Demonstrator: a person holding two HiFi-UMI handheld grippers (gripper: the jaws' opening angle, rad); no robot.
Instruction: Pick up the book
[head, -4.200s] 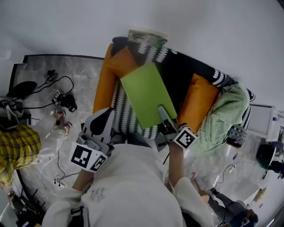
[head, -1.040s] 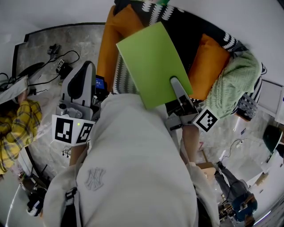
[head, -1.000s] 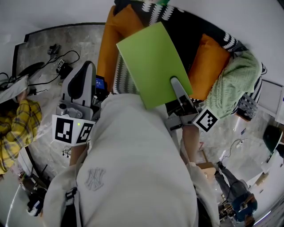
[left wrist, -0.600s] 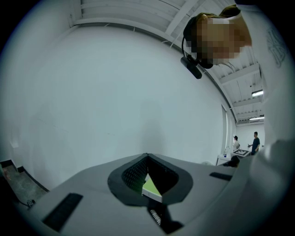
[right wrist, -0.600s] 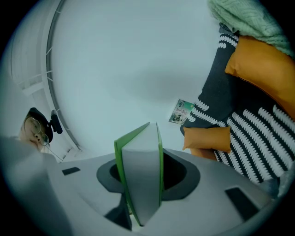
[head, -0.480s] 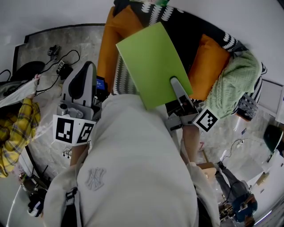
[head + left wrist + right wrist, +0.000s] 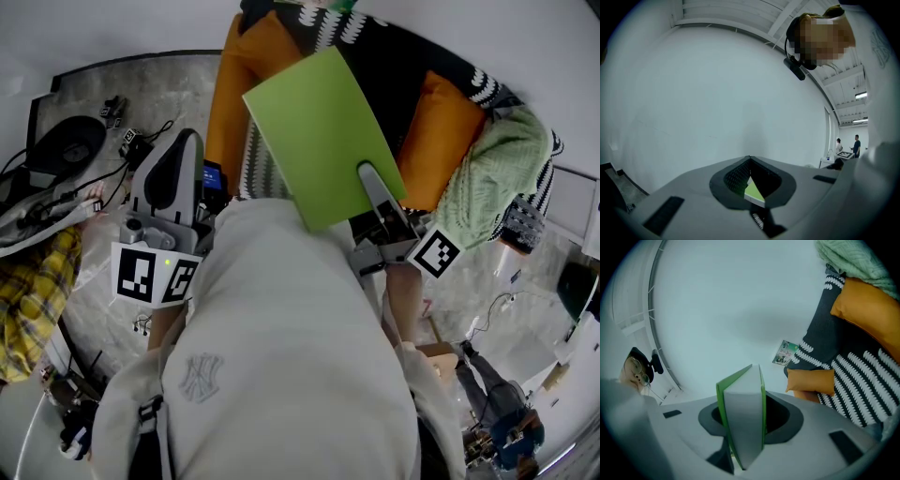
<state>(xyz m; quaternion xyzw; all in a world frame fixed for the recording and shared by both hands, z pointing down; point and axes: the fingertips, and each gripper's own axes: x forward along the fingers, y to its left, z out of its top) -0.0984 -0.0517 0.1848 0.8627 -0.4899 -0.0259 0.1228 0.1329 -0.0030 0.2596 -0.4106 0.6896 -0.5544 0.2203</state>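
The bright green book (image 7: 319, 131) hangs in the air above the sofa, tilted, with its lower right corner between the jaws of my right gripper (image 7: 368, 174). In the right gripper view the book (image 7: 743, 423) stands on edge between the jaws, white pages showing, and the right gripper (image 7: 745, 401) is shut on it. My left gripper (image 7: 183, 141) is held up at the left, apart from the book, and holds nothing. In the left gripper view the left gripper (image 7: 750, 161) has its tips together, and a slice of the book (image 7: 754, 190) shows beyond the hollow.
Below the book lies a sofa with a black-and-white patterned throw (image 7: 267, 173), orange cushions (image 7: 230, 103) (image 7: 450, 131) and a green knitted blanket (image 7: 492, 178). A small picture book (image 7: 787, 352) leans at the wall. Cables (image 7: 122, 141) lie on the floor at left, by a person in yellow plaid (image 7: 33, 291).
Four seconds ago the book was lower, near the sofa; it now sits higher. Over the last second both grippers kept still. The person in plaid at left has shifted.
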